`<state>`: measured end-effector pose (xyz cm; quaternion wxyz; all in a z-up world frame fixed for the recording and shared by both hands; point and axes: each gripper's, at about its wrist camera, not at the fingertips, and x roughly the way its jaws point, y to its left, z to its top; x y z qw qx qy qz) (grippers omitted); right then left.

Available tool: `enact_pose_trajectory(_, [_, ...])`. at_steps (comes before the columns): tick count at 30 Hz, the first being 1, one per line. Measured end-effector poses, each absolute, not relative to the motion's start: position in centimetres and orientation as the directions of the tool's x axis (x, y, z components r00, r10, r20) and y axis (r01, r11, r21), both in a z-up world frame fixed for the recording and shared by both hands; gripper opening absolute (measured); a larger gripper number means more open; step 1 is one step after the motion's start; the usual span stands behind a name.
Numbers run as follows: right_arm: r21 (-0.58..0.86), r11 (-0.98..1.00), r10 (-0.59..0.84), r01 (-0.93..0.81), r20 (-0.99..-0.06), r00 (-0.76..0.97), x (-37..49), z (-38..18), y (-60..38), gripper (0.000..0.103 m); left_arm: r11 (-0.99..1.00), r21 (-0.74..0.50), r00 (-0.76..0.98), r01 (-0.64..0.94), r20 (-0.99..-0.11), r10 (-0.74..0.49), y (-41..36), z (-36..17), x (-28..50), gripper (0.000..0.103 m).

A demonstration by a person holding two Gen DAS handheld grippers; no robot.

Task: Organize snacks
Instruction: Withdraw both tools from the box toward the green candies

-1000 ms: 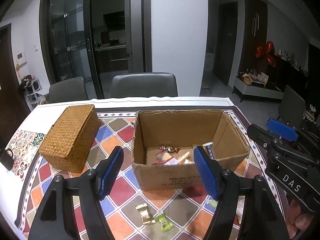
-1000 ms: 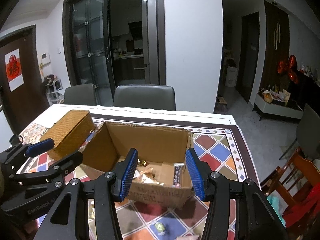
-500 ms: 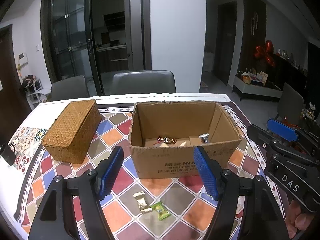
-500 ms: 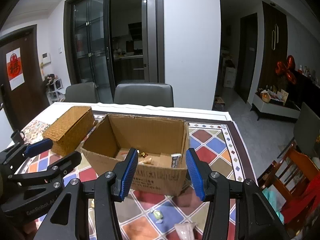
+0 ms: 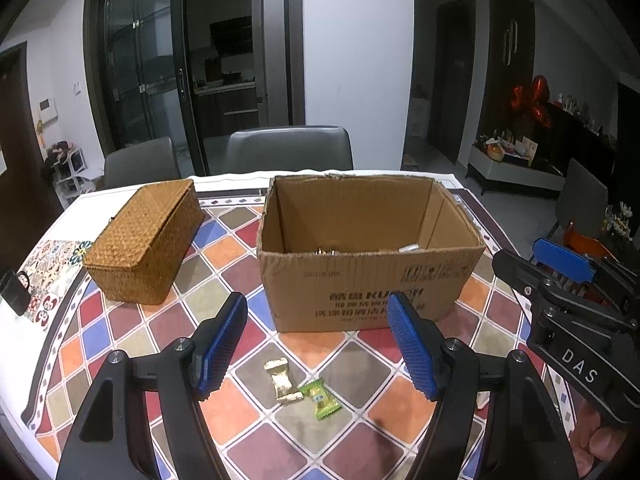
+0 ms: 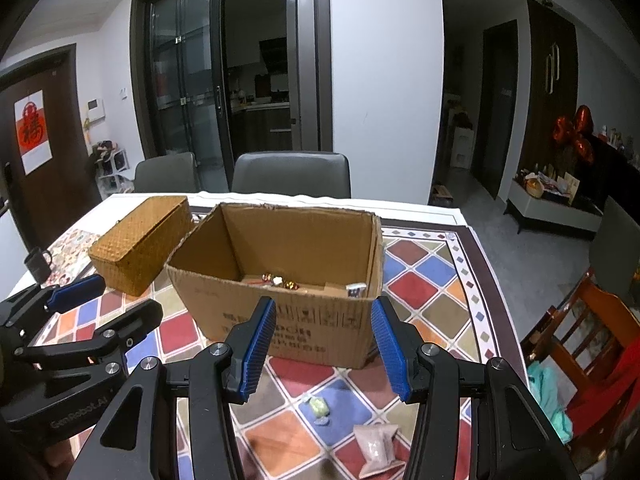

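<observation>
Snacks sit loose under your empty, parted left gripper (image 5: 318, 344): gold candy (image 5: 283, 380) and green candy (image 5: 320, 396), before the cardboard box (image 5: 368, 280). Your right gripper (image 6: 322, 350) gapes empty too. Next, lower and pinch one.

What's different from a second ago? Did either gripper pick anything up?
Both grippers pulled back and sank: the cardboard box now sits farther off, and more loose candies show, gold and green. The left gripper and right gripper stay open and empty. Box, wicker basket and candies haven't moved.
</observation>
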<state>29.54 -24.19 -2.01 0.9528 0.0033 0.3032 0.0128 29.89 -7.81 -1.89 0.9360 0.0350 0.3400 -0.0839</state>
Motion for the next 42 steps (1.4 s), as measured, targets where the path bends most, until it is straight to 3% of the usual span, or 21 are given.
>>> enact_pose_trajectory(42, [-0.028, 0.993, 0.066, -0.114, -0.671, 0.739, 30.0, -11.6, -23.1, 0.051, 0.998, -0.011, 0.709, 0.060, -0.703, -0.051, -7.5, -12.0, 28.0, 0.071])
